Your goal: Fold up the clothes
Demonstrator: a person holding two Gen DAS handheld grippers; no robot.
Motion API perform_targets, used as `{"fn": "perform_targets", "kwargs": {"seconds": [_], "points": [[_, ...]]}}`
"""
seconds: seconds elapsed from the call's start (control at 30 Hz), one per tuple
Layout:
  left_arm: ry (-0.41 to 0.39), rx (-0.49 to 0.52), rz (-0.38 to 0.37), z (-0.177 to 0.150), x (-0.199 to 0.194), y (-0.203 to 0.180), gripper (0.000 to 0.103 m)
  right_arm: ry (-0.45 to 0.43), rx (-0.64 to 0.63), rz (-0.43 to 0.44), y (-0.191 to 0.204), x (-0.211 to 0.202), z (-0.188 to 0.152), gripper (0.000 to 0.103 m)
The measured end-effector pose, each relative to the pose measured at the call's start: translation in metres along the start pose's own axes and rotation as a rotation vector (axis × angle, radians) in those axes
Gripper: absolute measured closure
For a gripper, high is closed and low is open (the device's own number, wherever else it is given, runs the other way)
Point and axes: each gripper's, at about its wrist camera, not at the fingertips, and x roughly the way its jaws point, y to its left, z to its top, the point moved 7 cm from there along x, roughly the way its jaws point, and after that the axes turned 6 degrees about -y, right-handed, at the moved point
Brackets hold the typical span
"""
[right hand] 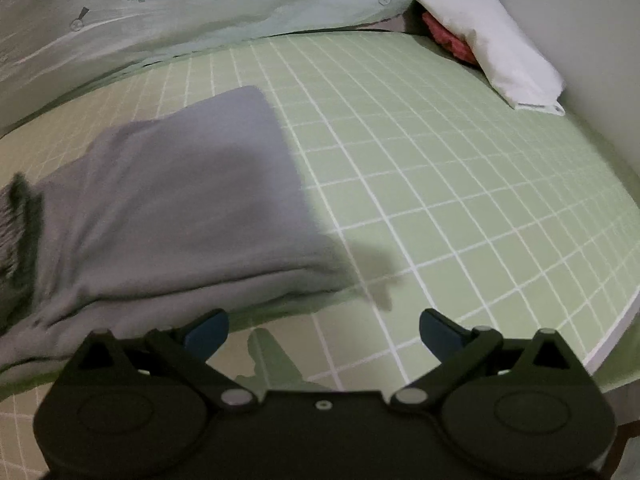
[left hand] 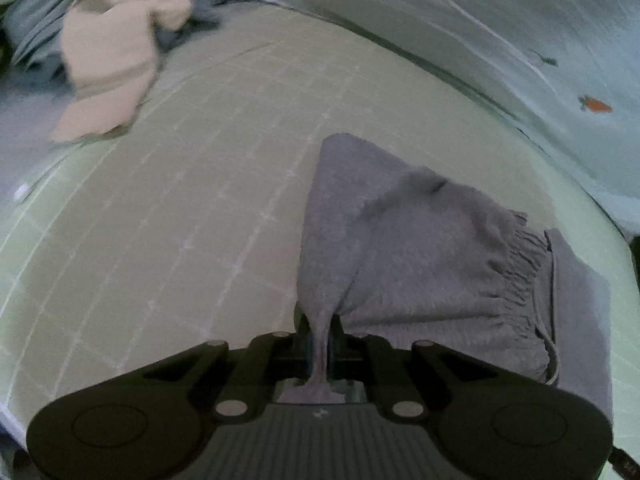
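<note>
Bed (right hand: 460, 168): green grid-lined sheet, wide bare stretch to the right of the garment out to the near-right edge; also bare to its left in the left wrist view.
Duvet (right hand: 160, 20): pale, carrot-printed, bunched along the far edge; limits room that way.
Grey garment (left hand: 420, 248): lies mid-bed, layers doubled over; elastic waistband (left hand: 524, 264) sits atop a lower layer. Judged partly folded; final fold and squaring seem left.
Cream clothes (left hand: 116, 56): loose heap at far left, well apart, blurred; judged unfolded.
White pillow (right hand: 492, 44): far right corner against the wall, something pink beneath it.
Left claw (left hand: 320, 344): pinched tight on a gathered corner of the grey garment, cloth lifted taut.
Right claw (right hand: 324, 330): spread wide, holding nothing, just beside the garment's near-right corner.
</note>
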Motion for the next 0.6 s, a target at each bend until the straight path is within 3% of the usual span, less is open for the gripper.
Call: {"fn": "perform_targets", "kwargs": {"seconds": [0.1, 0.17, 0.23, 0.6], "points": [[-0.002, -0.006, 0.026, 0.002, -0.001, 0.006, 0.076, 0.009, 0.014, -0.006, -0.004, 0.000, -0.004, 0.000], [-0.003, -0.013, 0.033, 0.003, -0.001, 0.008, 0.051, 0.012, 0.024, -0.008, -0.006, 0.001, -0.004, 0.000], [-0.004, -0.028, 0.020, 0.006, 0.002, 0.010, 0.040, 0.012, 0.025, -0.010, -0.005, 0.000, -0.004, 0.000], [0.023, -0.108, -0.028, 0.015, 0.022, 0.004, 0.041, 0.017, -0.029, -0.009, 0.000, -0.002, -0.002, 0.000]]}}
